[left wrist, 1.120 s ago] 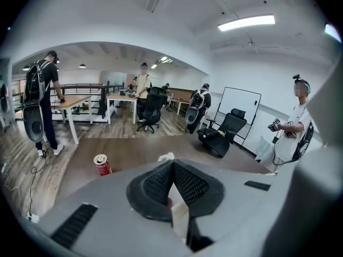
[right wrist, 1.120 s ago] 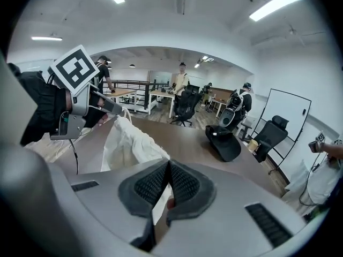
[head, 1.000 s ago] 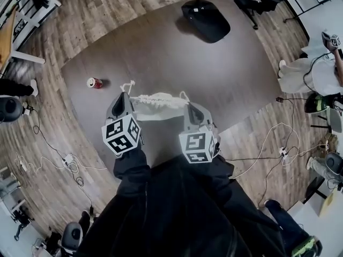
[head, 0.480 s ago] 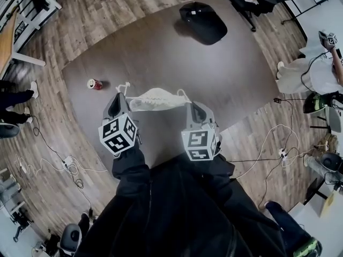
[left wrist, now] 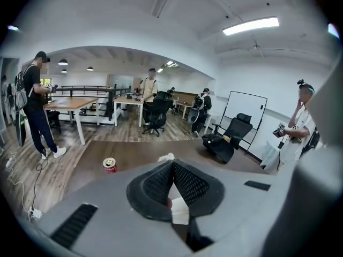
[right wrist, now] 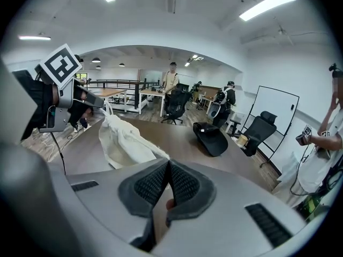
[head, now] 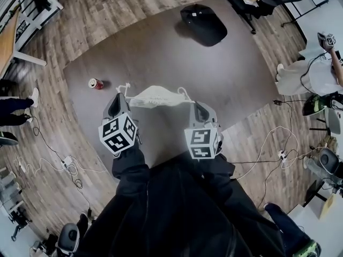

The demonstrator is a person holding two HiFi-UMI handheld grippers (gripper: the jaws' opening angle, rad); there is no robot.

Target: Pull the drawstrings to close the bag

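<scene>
A white drawstring bag [head: 156,96] hangs stretched between my two grippers above the brown table [head: 225,74]. At its left end my left gripper [head: 122,97] is shut on a white drawstring, and a loose loop [head: 126,86] sticks up beyond the tips. The left gripper view shows the jaws [left wrist: 172,164] pressed together, with white cord [left wrist: 180,210] running down between them. My right gripper [head: 191,103] is shut on the drawstring at the bag's right end. From the right gripper view, the bag [right wrist: 126,141] hangs to the left of the closed jaws [right wrist: 169,164], below the left gripper's marker cube [right wrist: 61,67].
A red can [head: 95,83] stands on the table to the left, and a black bag [head: 203,23] lies at the far side. Cables and power strips [head: 69,162] run over the wooden floor. People stand around, one at the right [head: 311,71]; office chairs [left wrist: 155,114] are behind.
The bag has been drawn flatter and tauter between the grippers. The right gripper has edged slightly to the right. Both stay shut.
</scene>
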